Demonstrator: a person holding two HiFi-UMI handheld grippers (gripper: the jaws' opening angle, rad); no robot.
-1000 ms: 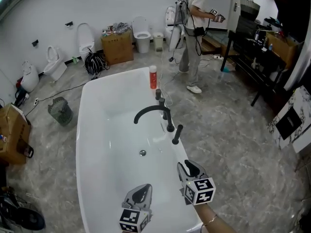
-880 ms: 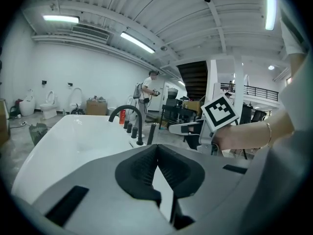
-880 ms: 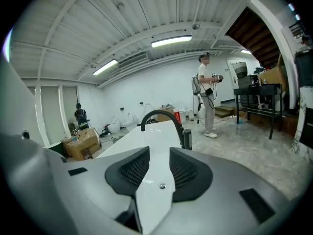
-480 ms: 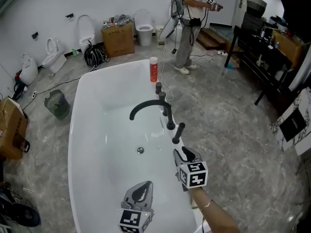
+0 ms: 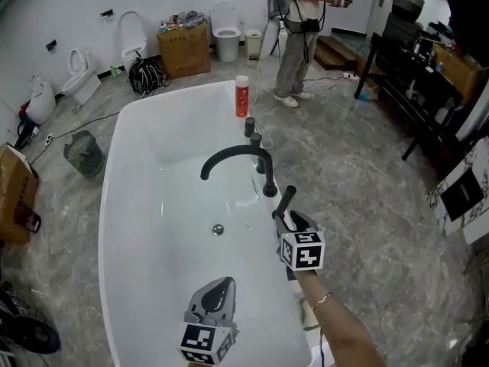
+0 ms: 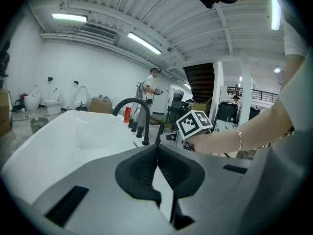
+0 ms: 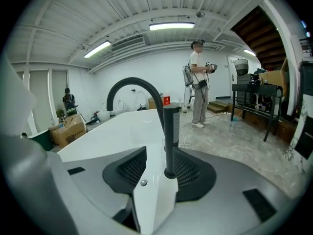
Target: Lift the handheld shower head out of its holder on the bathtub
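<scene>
The handheld shower head point(image 5: 284, 201) is a slim black rod standing upright in its holder on the right rim of the white bathtub point(image 5: 122, 151). My right gripper point(image 5: 290, 219) sits just before it, low over the rim. In the right gripper view the rod point(image 7: 171, 131) stands between the jaws of my right gripper point(image 7: 160, 153), close beside the right pad; the jaws are opening and the left pad is clear of it. My left gripper point(image 5: 221, 285) hovers over the tub's near end; in its own view my left gripper point(image 6: 157, 147) is shut with nothing in it.
A black arched faucet point(image 5: 229, 157) and black knobs point(image 5: 269, 189) stand along the rim beyond the shower head, then a red bottle point(image 5: 241, 98). A person point(image 5: 294, 29) stands on the floor behind. A wire basket point(image 5: 82, 153), cardboard box point(image 5: 183, 48) and toilets lie left.
My right gripper has moved forward and down along the rim until the shower rod stands between its jaws. The left gripper has stayed near the tub's near end, a little lower.
</scene>
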